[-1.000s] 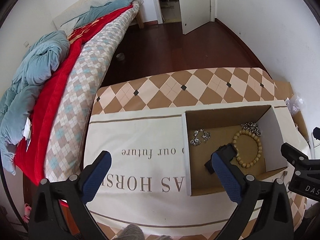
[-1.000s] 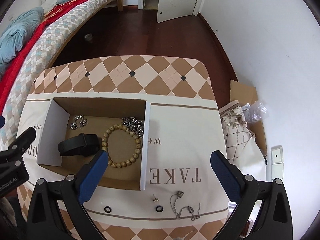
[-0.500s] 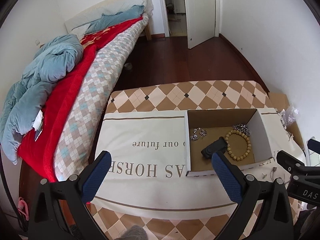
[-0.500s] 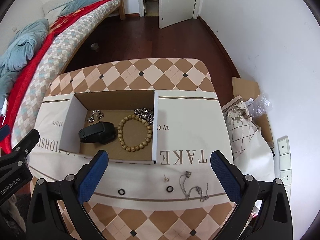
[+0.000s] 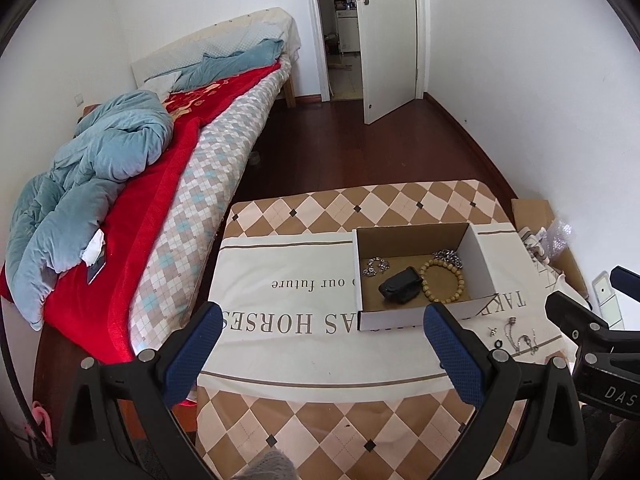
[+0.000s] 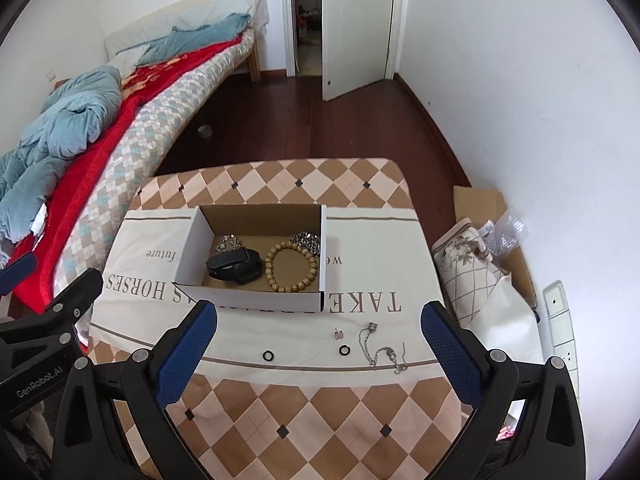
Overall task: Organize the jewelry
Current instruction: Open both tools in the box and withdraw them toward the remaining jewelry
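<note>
An open cardboard box (image 6: 256,300) (image 5: 400,318) stands on the cloth-covered table (image 6: 300,400). In it lie a black wristband (image 6: 234,266) (image 5: 400,287), a wooden bead bracelet (image 6: 291,267) (image 5: 442,283), a silver chain (image 6: 306,240) and silver earrings (image 6: 228,242). In front of the box on the cloth lie two small black rings (image 6: 268,356) (image 6: 344,349), a small earring (image 6: 339,334) and a thin silver necklace (image 6: 384,352). My left gripper (image 5: 322,350) is open and empty, high above the table's near left. My right gripper (image 6: 319,346) is open and empty, above the loose pieces.
A bed (image 5: 180,184) with red and blue bedding runs along the left of the table. A white wall is on the right, with a cushion (image 6: 472,272), flat cardboard (image 6: 480,204) and plastic wrap on the floor beside the table. A door (image 6: 356,28) stands open at the back.
Both grippers have pulled back and up from the box, so the table looks smaller and further away. Both stay open and empty. The jewelry has not moved.
</note>
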Demonstrator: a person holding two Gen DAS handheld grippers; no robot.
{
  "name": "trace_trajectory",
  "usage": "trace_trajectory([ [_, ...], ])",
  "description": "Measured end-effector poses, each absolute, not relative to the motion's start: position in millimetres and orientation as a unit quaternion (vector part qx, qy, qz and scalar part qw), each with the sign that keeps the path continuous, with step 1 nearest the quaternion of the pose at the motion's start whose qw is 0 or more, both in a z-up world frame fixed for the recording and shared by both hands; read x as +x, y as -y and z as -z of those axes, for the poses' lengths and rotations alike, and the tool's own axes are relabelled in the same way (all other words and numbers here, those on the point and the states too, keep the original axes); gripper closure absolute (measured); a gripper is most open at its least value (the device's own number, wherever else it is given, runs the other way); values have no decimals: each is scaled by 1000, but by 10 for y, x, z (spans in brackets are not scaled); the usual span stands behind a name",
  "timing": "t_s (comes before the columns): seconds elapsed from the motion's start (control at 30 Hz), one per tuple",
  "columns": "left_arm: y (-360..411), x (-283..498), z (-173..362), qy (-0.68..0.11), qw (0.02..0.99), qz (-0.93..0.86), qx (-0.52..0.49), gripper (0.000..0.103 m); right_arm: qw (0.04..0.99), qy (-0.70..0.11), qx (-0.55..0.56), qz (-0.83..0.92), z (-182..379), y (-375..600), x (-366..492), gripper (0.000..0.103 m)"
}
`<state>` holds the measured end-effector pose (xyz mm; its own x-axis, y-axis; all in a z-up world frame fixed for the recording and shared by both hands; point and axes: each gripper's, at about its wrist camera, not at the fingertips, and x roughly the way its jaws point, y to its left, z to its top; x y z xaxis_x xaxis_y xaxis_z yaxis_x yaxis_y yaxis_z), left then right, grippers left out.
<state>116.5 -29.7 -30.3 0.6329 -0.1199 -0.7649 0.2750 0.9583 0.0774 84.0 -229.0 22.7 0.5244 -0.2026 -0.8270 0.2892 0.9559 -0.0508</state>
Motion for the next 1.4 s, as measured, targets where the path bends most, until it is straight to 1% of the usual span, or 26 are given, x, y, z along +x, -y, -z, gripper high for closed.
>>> trace_trajectory([
  [0.43, 157, 812, -44, -389, 910, 115, 80, 1, 888, -436, 57, 135, -591, 2149, 450, 0],
  [0.63, 163, 759, -19, -397, 908, 115, 71, 1, 892, -426, 74, 130, -646, 2175, 354, 0],
  [0.77, 232, 774, 129, -403, 905, 102, 89, 1, 886, -422, 109, 159, -551, 2450, 241, 0],
  [0.83, 254, 814, 259, -414, 901, 95, 95, 1, 874, -434, 116, 186, -433, 2639, 202, 4],
  [0.9, 274, 855, 395, -423, 896, 86, 101, 1, 859, -450, 132, 205, -257, 2874, 161, 26],
  [0.97, 303, 895, 523, -430, 893, 78, 109, 1, 846, -466, 144, 214, -81, 3047, 150, 33],
  [1.13, 438, 1001, 882, -448, 883, 62, 128, 1, 823, -496, 184, 207, 471, 3377, 119, 34],
  [1.17, 466, 1019, 936, -451, 881, 60, 131, 1, 819, -501, 187, 208, 593, 3412, 122, 36],
  [1.23, 530, 1066, 1065, -459, 876, 58, 140, 1, 809, -515, 188, 212, 856, 3477, 143, 37],
  [1.4, 648, 1157, 1339, -480, 861, 58, 155, 1, 802, -530, 177, 209, 1314, 3505, 265, 37],
])
